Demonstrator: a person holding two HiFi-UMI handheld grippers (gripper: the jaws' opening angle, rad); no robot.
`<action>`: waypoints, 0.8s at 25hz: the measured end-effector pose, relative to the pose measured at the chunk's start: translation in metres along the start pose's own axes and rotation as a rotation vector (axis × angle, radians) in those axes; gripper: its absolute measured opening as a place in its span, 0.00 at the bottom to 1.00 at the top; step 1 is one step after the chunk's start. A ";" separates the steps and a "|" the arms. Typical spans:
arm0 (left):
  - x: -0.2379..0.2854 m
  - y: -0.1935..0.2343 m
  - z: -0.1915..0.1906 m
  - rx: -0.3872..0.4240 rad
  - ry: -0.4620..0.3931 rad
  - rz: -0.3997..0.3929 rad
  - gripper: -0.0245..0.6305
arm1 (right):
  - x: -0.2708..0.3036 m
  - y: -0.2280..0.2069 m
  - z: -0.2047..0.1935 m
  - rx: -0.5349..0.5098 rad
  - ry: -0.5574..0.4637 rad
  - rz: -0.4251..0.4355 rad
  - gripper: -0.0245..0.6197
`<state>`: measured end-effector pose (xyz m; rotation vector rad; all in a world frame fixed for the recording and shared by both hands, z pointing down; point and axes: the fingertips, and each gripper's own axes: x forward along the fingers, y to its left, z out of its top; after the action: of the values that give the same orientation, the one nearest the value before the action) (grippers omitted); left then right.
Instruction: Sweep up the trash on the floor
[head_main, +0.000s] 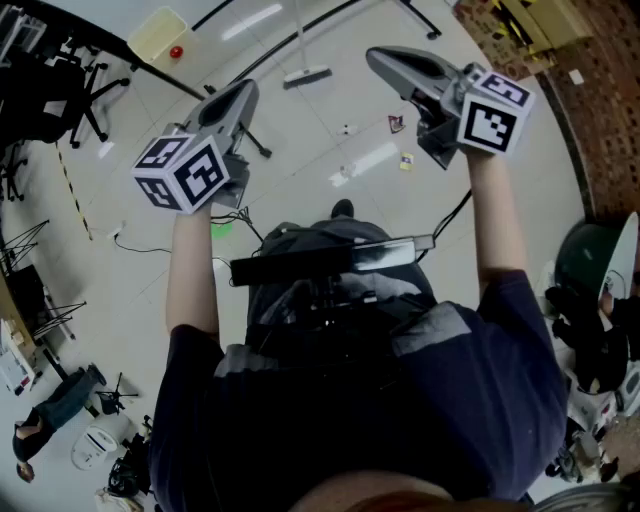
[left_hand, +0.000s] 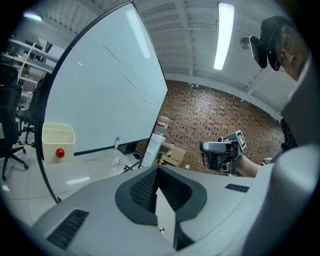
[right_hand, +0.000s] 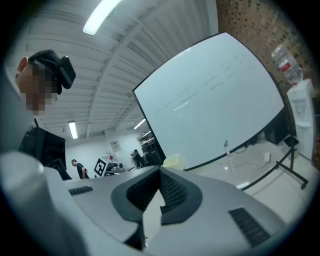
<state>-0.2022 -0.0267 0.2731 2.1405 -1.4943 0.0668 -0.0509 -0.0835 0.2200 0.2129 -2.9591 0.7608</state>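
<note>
Trash: small scraps lie scattered on the pale floor (head_main: 300, 180) ahead of the person. A red scrap (head_main: 396, 123), a yellow scrap (head_main: 406, 161) and a tiny bit (head_main: 347, 128) are seen, near one another but apart.
Streak: a pale streak lies just left of the yellow scrap, running from lower left to upper right. Paper or glare cannot be told.
Broom: the broom (head_main: 306, 75) stands upright beyond the trash with its head on the floor. Its long axis is vertical, and in the head view the handle runs to the top edge. The head's long side lies across that view, its right end slightly higher. It is touched by neither gripper.
Left gripper: the left gripper (head_main: 248, 88) is held up over the floor, pointing forward and a little down. Its jaws are pressed together on nothing.
Right gripper: the right gripper (head_main: 375, 55) is held nearly level, well apart from the left. Its jaws are closed with nothing between them.
Open room: bare floor is seen from the person's feet out to the scraps and the broom.
Left edge: the room is bounded by the whiteboard (left_hand: 100, 85) on its stand, a bin (head_main: 157, 35) holding a red ball (head_main: 176, 52), and a cable (head_main: 140, 248).
Right edge: the room is closed by a brick wall (head_main: 610, 120).
</note>
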 end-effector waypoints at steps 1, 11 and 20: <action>0.008 -0.002 -0.001 0.010 0.010 0.000 0.04 | -0.004 -0.004 0.000 0.004 -0.003 0.000 0.07; 0.089 0.018 -0.015 0.228 0.095 0.086 0.04 | -0.030 -0.050 0.002 -0.035 0.011 -0.037 0.07; 0.212 0.140 -0.013 0.300 0.152 0.124 0.30 | 0.013 -0.157 0.017 0.000 0.023 -0.159 0.07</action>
<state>-0.2407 -0.2385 0.4076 2.2080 -1.6071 0.5166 -0.0407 -0.2291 0.2810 0.4304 -2.8775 0.7380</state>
